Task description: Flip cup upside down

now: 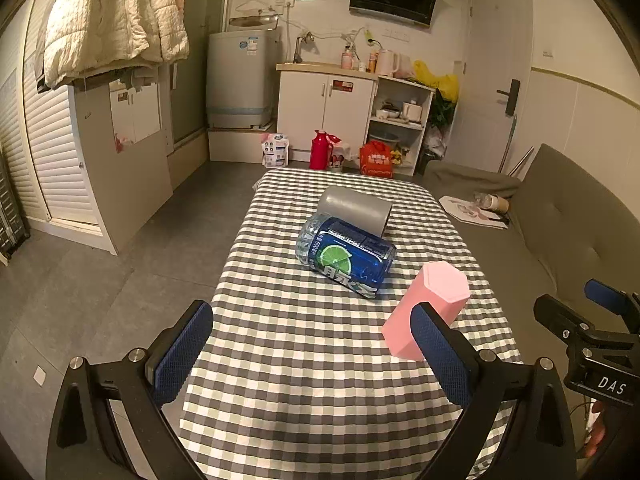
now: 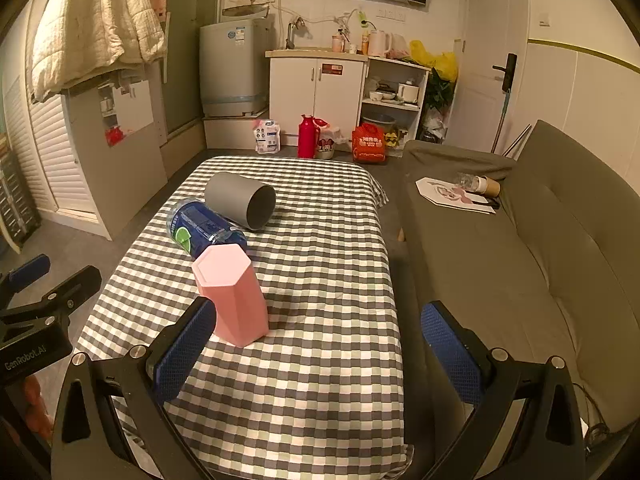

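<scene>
A pink hexagonal cup stands on the checked tablecloth with its closed end up; it also shows in the right wrist view. A grey cup lies on its side behind a blue bottle, also lying down; both show in the right wrist view, the grey cup with its mouth facing right and the bottle beside it. My left gripper is open and empty, its right finger in front of the pink cup. My right gripper is open and empty, just right of the pink cup.
A grey sofa runs along the table's right side with papers and a paper cup on it. Beyond the table's far edge are a red flask, bags, a white cabinet and a washing machine.
</scene>
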